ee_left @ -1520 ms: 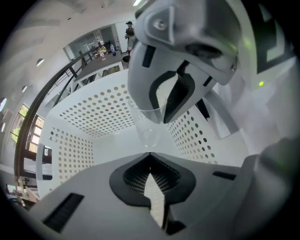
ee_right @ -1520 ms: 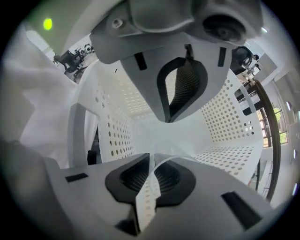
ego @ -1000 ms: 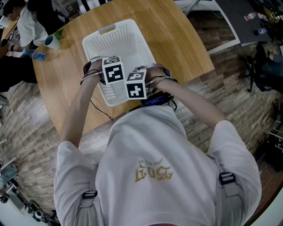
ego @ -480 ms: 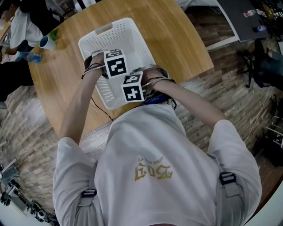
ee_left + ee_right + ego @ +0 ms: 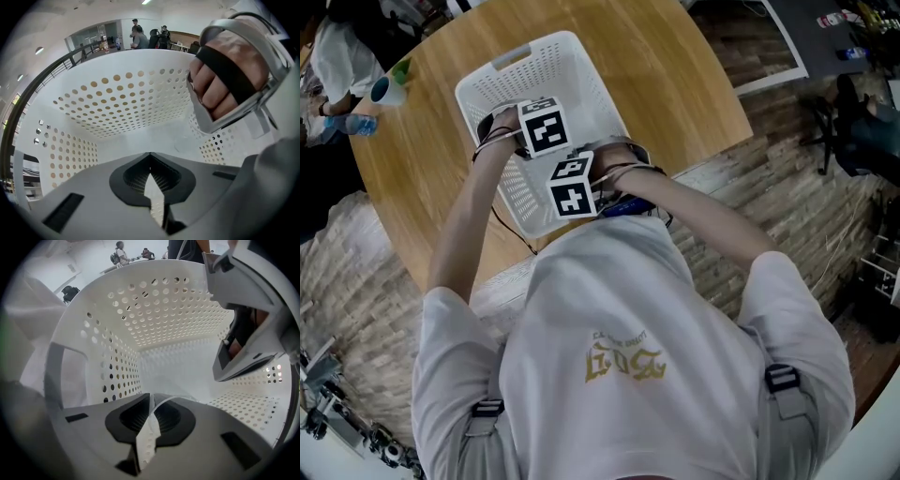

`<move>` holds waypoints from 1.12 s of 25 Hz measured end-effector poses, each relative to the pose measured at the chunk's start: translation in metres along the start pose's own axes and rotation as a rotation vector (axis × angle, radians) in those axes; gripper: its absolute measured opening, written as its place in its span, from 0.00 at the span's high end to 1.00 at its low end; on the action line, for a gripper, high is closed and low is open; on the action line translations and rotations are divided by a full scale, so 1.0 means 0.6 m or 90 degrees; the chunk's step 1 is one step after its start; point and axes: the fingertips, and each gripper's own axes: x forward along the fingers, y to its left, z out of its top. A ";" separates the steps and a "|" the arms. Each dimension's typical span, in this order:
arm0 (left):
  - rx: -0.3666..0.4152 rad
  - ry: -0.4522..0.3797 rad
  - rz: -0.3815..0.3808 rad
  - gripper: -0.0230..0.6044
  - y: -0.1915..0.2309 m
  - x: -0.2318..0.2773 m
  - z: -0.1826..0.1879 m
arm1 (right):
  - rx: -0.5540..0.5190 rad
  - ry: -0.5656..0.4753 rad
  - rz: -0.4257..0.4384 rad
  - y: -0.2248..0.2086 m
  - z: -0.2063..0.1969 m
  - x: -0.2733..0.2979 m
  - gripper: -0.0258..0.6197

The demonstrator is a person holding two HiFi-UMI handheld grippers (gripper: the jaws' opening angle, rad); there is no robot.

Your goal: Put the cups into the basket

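The white perforated basket sits on the round wooden table, close to its near edge. Both grippers clamp its near wall. My left gripper is shut on a strip of the basket wall; in the head view its marker cube sits over the basket. My right gripper is shut on the wall too, its cube lower and nearer me. Both gripper views look into the basket, where no cup shows. One white cup stands far left on the table.
A person in white sits at the table's far left, with a blue-gloved hand beside the cup. A green object lies next to it. Stone floor surrounds the table; dark equipment stands at right.
The head view has shifted a little. The left marker cube sits slightly farther up over the basket and the right cube slightly left. Both grippers stay clamped on the wall.
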 end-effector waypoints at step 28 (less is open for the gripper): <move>-0.099 -0.032 -0.078 0.96 0.008 0.048 -0.010 | -0.006 0.057 0.013 -0.028 0.019 0.028 0.91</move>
